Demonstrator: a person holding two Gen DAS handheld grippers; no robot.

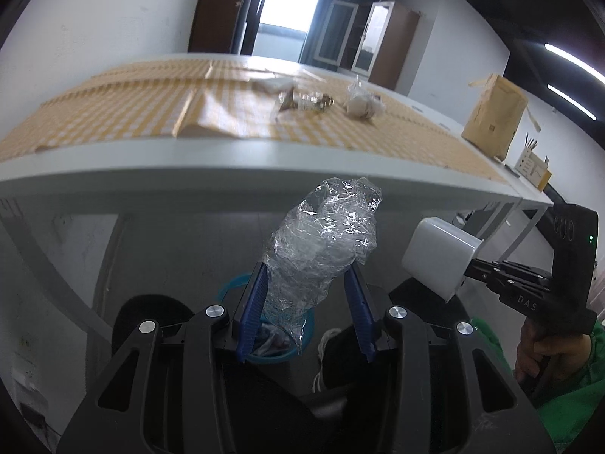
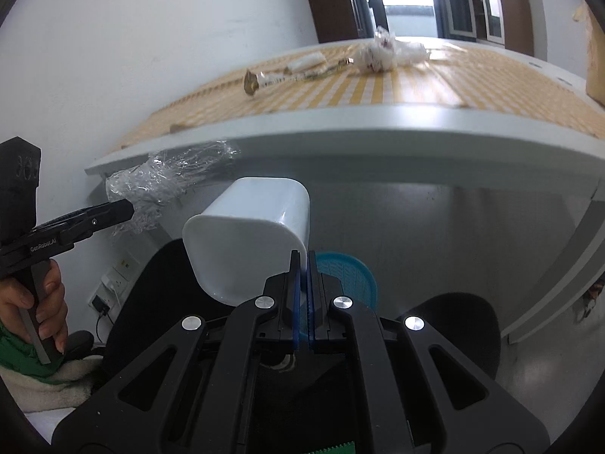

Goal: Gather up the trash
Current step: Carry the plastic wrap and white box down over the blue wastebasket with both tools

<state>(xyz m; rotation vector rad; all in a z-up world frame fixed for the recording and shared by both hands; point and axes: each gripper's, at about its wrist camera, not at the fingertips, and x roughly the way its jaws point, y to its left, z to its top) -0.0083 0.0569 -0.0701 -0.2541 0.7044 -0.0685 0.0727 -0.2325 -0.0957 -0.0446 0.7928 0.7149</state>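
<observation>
My left gripper (image 1: 308, 276) is shut on a crumpled clear plastic wrap (image 1: 325, 242), held below the table edge and above a blue waste basket (image 1: 280, 344). The wrap also shows in the right wrist view (image 2: 166, 181). My right gripper (image 2: 301, 261) is shut on the rim of a white plastic bin (image 2: 249, 234), tilted on its side; the bin also shows in the left wrist view (image 1: 438, 257). More trash lies on the checkered tablecloth: a clear wrapper with brown bits (image 1: 302, 104) and a white crumpled bag (image 1: 361, 104).
The white table edge (image 1: 264, 166) runs across above both grippers. A brown paper bag (image 1: 495, 113) stands at the table's right end. A black chair (image 2: 453, 325) is under the table. The blue basket also shows behind the right gripper (image 2: 351, 280).
</observation>
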